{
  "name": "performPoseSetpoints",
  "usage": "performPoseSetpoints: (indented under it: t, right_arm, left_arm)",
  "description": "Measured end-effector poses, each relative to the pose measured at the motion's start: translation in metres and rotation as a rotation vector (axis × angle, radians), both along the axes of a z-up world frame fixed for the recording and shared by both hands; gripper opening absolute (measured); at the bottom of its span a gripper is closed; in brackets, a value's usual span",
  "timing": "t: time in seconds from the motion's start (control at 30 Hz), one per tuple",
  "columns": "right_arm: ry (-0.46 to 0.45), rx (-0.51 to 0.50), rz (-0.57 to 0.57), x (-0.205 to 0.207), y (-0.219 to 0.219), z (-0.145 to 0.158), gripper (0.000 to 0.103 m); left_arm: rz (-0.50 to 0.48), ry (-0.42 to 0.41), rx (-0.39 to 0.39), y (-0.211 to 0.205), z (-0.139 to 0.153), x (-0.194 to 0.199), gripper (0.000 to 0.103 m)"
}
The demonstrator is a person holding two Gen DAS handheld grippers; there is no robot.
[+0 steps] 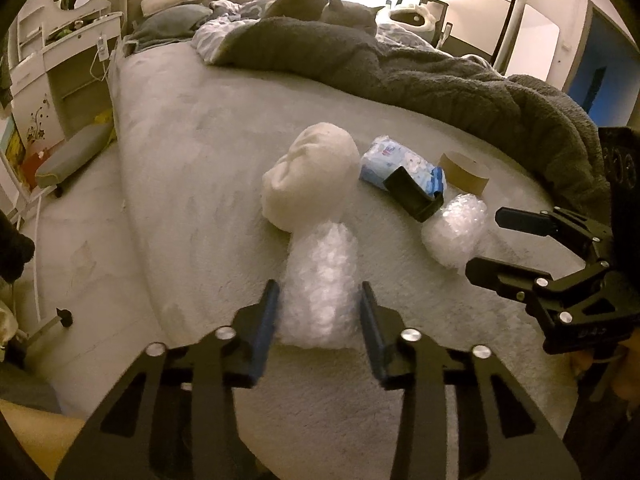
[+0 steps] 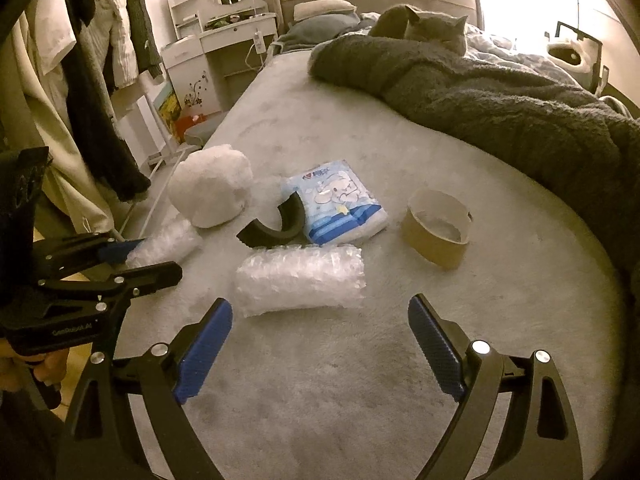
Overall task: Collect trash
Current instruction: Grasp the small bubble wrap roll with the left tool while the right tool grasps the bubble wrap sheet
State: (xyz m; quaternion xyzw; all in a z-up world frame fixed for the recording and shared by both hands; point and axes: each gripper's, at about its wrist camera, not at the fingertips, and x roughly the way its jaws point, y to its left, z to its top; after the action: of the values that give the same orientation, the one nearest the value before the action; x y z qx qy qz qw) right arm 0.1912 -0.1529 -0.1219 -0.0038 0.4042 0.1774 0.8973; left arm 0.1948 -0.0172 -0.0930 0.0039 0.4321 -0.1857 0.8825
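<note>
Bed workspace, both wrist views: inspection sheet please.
Surface: pale plush bed cover, trash grouped mid-bed.
Job's things: two clear bubble-wrap rolls; white crumpled foam wad; blue-white tissue pack; curved black plastic piece; brown cardboard tape ring.
Clutter: dark grey fleece blanket with grey cat on it.
Grippers: left gripper open, straddling the near roll, contact unclear; right gripper open, short of the other roll.
Cables: white cord at nightstand.
Surroundings: hanging clothes, white vanity desk.
</note>
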Motion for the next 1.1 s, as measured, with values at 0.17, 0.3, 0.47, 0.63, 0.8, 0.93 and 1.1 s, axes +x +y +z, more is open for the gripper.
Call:
performPoseSetpoints:
  t: [0.17, 0.3, 0.47, 0.63, 0.8, 0.93, 1.1]
  right_arm:
    - [-0.013, -0.013, 0.002, 0.001, 0.007, 0.001, 0.091]
    - [-0.012, -0.031, -0.001, 0.005, 0.011, -0.001, 0.091]
    - [-0.010, -0.049, -0.001, 0.008, 0.015, -0.004, 0.090]
    - [-0.013, -0.063, -0.009, 0.014, 0.018, -0.006, 0.066]
    - [-0.011, -0.057, -0.002, 0.010, 0.015, -0.006, 0.064]
    - [-0.017, -0.033, -0.014, 0.002, 0.007, 0.003, 0.064]
    - [-0.030, 0.004, -0.020, -0.012, 0.002, 0.016, 0.064]
  left_arm:
    - [0.001, -0.001, -0.029, 0.003, 0.004, -0.002, 0.038]
    - [-0.011, -0.008, -0.041, 0.002, 0.010, -0.007, 0.038]
    - [-0.016, -0.011, -0.025, 0.000, 0.015, -0.011, 0.038]
    - [0.004, -0.017, 0.000, -0.001, 0.022, -0.016, 0.038]
    - [0.009, -0.028, 0.009, -0.002, 0.034, -0.023, 0.038]
    - [0.030, -0.053, 0.048, -0.002, 0.041, -0.031, 0.038]
    - [0.047, -0.053, 0.073, 0.006, 0.042, -0.042, 0.036]
